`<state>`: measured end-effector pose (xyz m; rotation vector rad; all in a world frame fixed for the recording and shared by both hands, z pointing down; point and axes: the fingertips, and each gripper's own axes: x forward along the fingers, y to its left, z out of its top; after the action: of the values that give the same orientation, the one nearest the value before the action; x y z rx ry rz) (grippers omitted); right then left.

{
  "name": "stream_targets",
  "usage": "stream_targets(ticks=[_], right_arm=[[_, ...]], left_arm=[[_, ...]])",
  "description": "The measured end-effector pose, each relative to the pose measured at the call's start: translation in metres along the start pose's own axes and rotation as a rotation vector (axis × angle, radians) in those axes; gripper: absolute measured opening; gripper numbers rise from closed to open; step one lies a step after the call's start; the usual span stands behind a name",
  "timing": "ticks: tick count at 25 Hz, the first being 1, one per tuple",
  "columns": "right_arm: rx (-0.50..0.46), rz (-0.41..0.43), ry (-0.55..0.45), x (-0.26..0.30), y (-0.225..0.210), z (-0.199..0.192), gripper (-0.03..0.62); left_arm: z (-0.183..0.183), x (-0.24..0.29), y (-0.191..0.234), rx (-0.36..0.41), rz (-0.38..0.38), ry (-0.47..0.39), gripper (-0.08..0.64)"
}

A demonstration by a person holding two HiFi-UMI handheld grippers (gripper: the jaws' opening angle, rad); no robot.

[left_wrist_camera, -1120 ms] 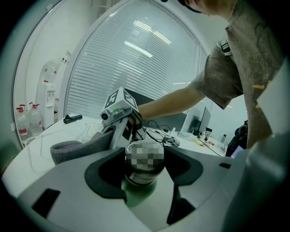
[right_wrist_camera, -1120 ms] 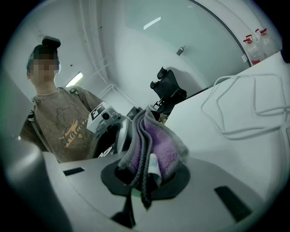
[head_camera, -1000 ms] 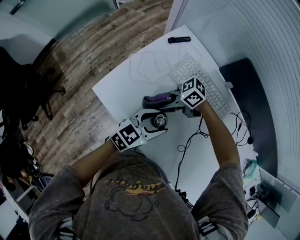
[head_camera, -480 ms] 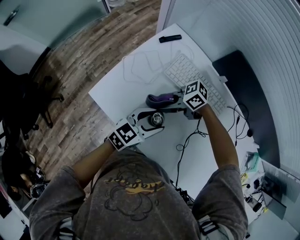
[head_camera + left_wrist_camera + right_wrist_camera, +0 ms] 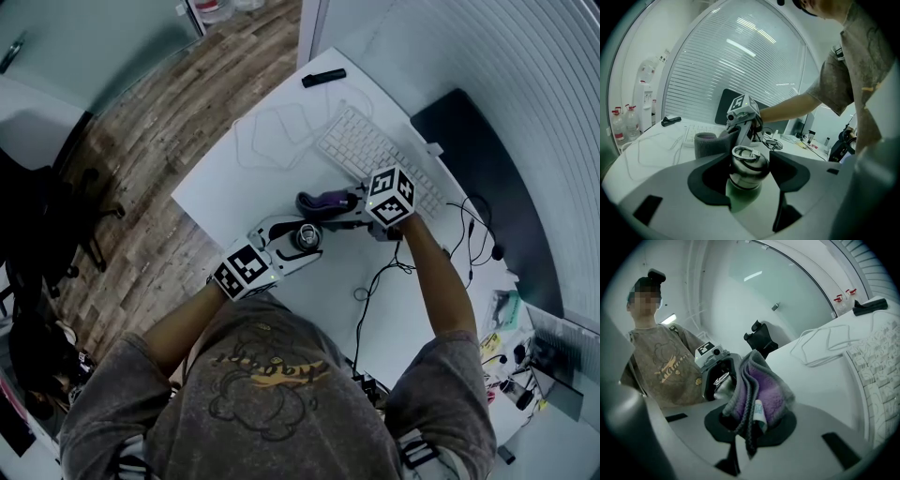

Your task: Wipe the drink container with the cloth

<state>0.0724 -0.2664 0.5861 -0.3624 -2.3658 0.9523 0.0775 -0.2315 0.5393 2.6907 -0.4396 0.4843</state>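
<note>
White table [image 5: 225, 192], keyboard [image 5: 361, 150], looped cable [image 5: 272, 136], black object [image 5: 323, 78]

Left gripper [image 5: 302, 238], right gripper [image 5: 339, 203]: jaws clamped, tips nearly meeting.

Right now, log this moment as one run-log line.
left claw: shut on drink container | right claw: shut on cloth | cloth beside drink container, contact unclear

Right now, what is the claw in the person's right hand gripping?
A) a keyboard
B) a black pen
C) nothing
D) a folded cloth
D: the right claw is shut on the folded purple and grey cloth, while the left claw holds the metal bottle.
</note>
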Motion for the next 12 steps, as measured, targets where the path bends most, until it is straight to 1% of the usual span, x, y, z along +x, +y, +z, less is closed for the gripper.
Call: stream_targets(ticks=[2,6,12], right_arm=[[-0.001,-0.013,-0.01,-0.001,0.002,-0.002,0.051],[-0.012,-0.044,-0.029,-0.005,0.007,-0.008,0.051],[-0.082,-0.146,-0.04,-0.005,0.013,-0.011,0.051]], left_arm=[[0.0,0.001,-0.001,0.002,-0.001,0.0,0.273],[0.001,0.0,0.002,-0.021,0.007,-0.001,0.273],[-0.001,-0.002,0.005,-0.031,-0.004,0.0,0.274]])
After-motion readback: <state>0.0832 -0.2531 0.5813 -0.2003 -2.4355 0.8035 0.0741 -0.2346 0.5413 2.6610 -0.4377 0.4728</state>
